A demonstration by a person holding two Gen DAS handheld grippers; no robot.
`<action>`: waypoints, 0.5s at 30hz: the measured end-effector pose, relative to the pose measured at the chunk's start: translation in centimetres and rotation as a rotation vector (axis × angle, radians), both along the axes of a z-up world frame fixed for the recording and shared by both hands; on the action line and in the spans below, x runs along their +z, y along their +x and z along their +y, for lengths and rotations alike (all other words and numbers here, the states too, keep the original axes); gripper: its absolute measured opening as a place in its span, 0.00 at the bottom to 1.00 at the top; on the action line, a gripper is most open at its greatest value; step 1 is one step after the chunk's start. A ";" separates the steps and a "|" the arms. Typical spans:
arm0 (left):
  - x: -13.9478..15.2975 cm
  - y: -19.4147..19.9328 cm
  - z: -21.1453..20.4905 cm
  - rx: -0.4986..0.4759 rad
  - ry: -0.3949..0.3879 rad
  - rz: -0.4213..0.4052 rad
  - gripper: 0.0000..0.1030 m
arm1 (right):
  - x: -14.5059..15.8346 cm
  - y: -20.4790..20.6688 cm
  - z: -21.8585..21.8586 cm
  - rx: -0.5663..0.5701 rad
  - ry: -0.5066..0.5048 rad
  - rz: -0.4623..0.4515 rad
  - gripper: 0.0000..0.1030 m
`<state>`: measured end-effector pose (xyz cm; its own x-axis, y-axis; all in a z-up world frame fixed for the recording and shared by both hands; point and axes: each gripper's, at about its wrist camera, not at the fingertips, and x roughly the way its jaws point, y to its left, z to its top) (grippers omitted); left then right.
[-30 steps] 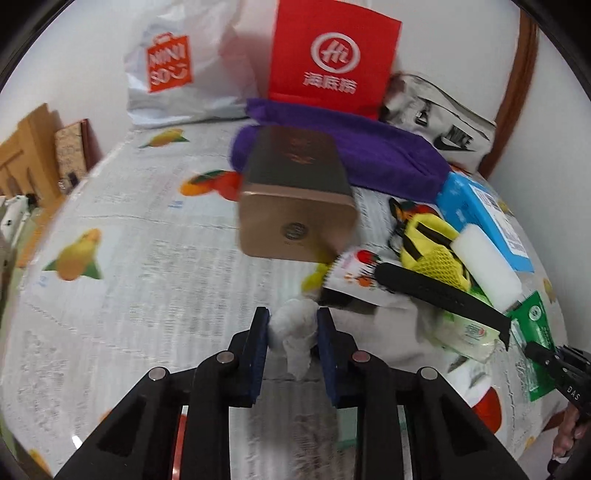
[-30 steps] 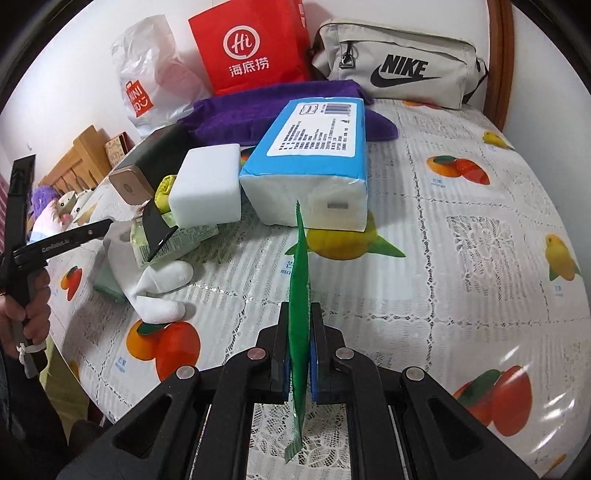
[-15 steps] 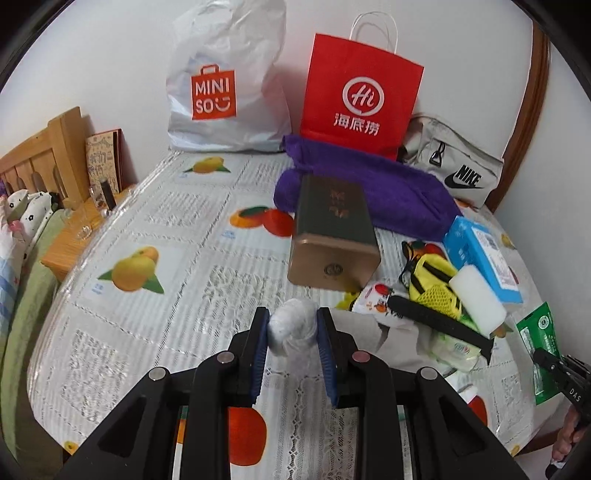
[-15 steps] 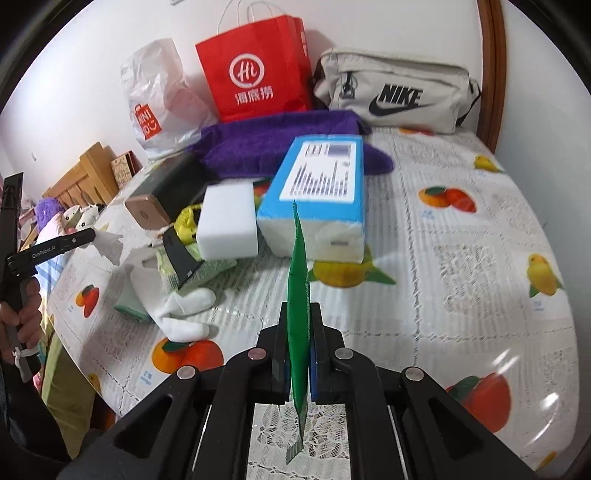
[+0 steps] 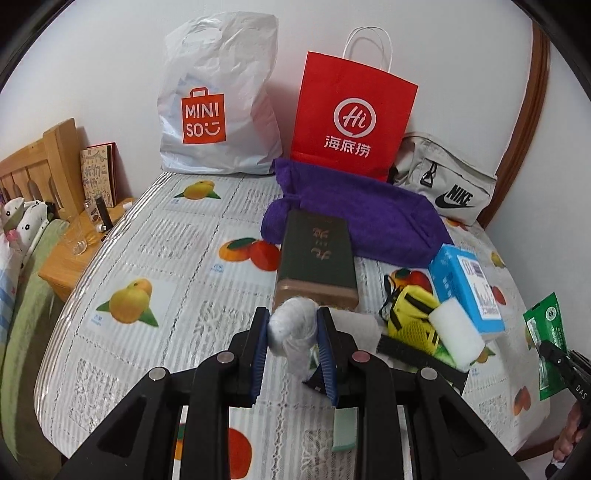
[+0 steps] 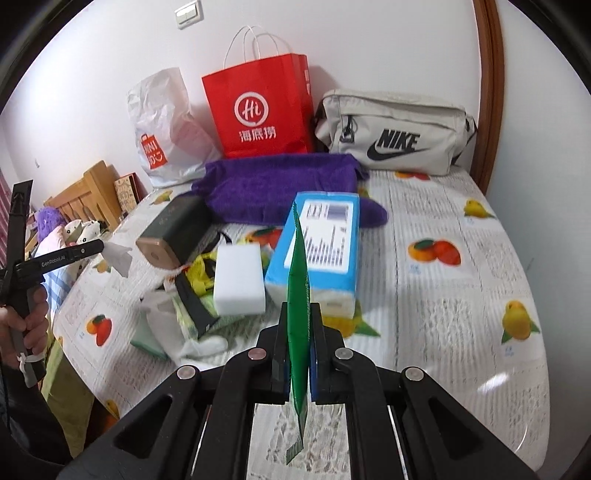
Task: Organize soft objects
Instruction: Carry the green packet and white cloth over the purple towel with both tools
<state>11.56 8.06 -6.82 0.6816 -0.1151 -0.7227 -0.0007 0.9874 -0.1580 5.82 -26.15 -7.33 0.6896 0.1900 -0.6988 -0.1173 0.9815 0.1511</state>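
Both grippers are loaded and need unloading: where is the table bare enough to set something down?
Bare cloth lies left of the dark box, toward the Miniso bag, and right of the blue tissue pack, below the Nike bag. Between box and pack, around the white sponge, it is crowded.

Two shopping bags, one white (image 5: 218, 107) and one red (image 5: 351, 118), one Nike pouch (image 6: 395, 136), one purple towel (image 5: 354, 218), one tissue pack (image 6: 325, 240), one sponge (image 6: 240, 278).

White painted wall (image 5: 110, 55) runs along the far side. A wall switch plate (image 6: 189, 13) sits high on it. Brown curved wooden trim (image 5: 524, 122) stands at far right. At left, a wooden headboard (image 5: 40, 166) adjoins a low wooden bedside stand (image 5: 61, 266). Lighting is even.
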 end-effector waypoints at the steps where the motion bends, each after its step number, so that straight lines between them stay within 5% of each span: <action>1: 0.2 0.4 -0.1 0.000 -0.002 0.004 0.24 | 0.3 0.5 -0.1 -0.003 0.003 0.000 0.07; 15: 1.9 5.2 -0.7 0.027 0.005 0.008 0.24 | 2.5 9.0 0.6 0.044 0.016 -0.019 0.07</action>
